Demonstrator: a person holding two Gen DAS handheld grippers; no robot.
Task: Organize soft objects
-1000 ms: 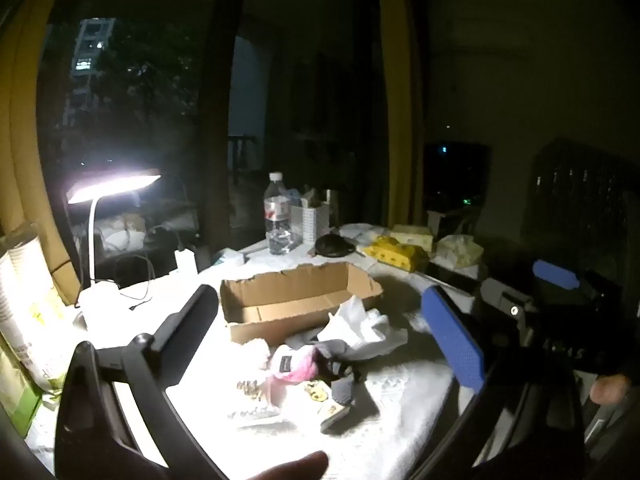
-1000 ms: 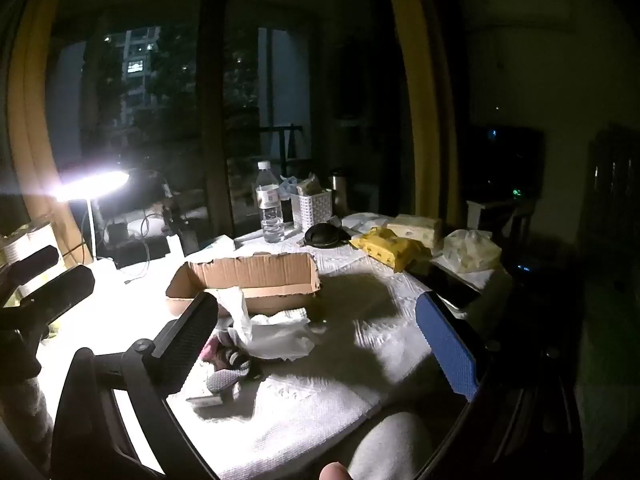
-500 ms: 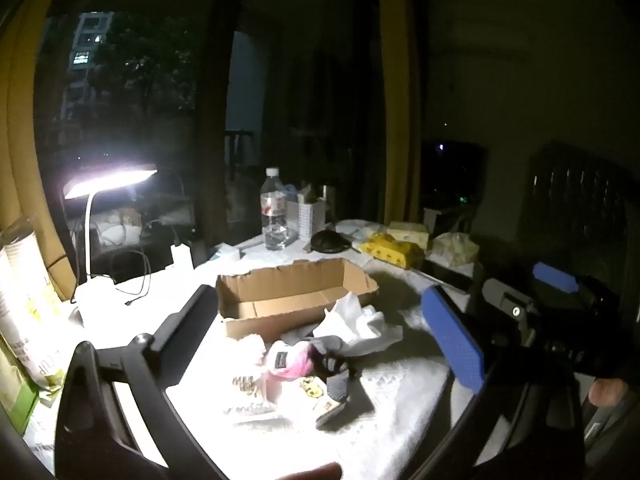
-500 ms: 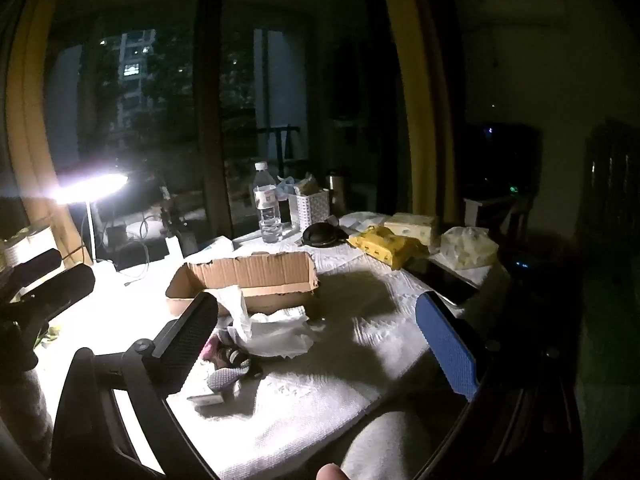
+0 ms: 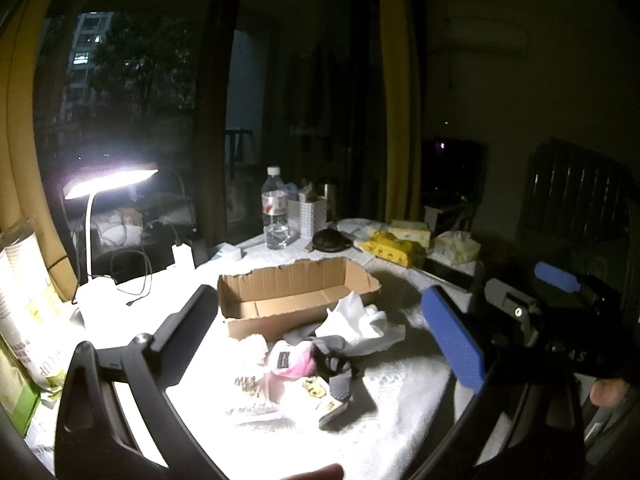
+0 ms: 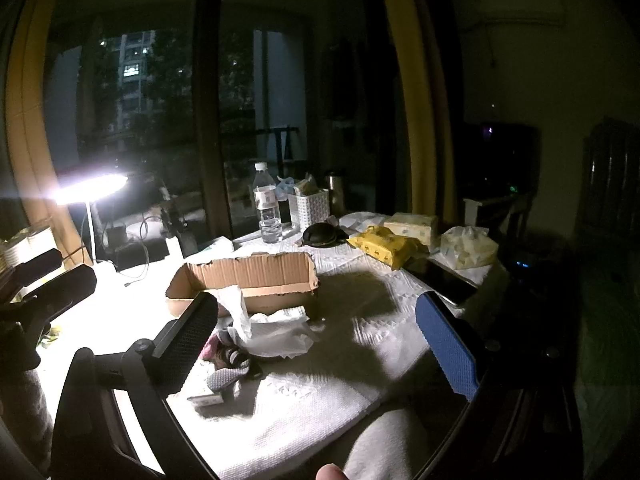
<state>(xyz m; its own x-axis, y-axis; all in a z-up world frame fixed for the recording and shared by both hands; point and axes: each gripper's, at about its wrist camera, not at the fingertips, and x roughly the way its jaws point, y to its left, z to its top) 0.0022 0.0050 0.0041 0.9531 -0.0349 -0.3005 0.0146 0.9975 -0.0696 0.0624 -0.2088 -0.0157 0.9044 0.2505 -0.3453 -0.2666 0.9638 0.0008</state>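
Clutter of soft things (image 5: 308, 364) sits in a heap on the white textured cloth (image 6: 320, 396), just in front of the open cardboard box (image 5: 288, 296). In that heap we see a pink and white fabric piece (image 5: 292, 360), a grey sock-like item (image 6: 226, 376), and a crumpled white tissue (image 5: 360, 320) that leans against the box's near wall. The box itself looks empty from the left wrist view.

We hold the left gripper (image 5: 316, 336) above the near side of the heap, its black finger (image 5: 188, 328) and blue-padded finger (image 5: 452, 340) spread wide with nothing between them. We hold the right gripper (image 6: 320, 340) likewise spread wide and empty, above the cloth to the right of the heap; its blue pad (image 6: 448, 348) stands over a shadowed part of the cloth. In the right wrist view the left gripper's black fingers (image 6: 56, 280) show at the left edge.

Behind the box stand a water bottle (image 5: 275, 216), a white woven basket (image 6: 310, 208) and a dark round object (image 6: 320, 236). To the right of these lie a yellow packet (image 6: 380, 246) and tissue packs (image 6: 466, 246). A lit desk lamp (image 5: 108, 178) glares at the left, washing out the table there. A fingertip (image 6: 330, 472) shows at the bottom edge of the right wrist view
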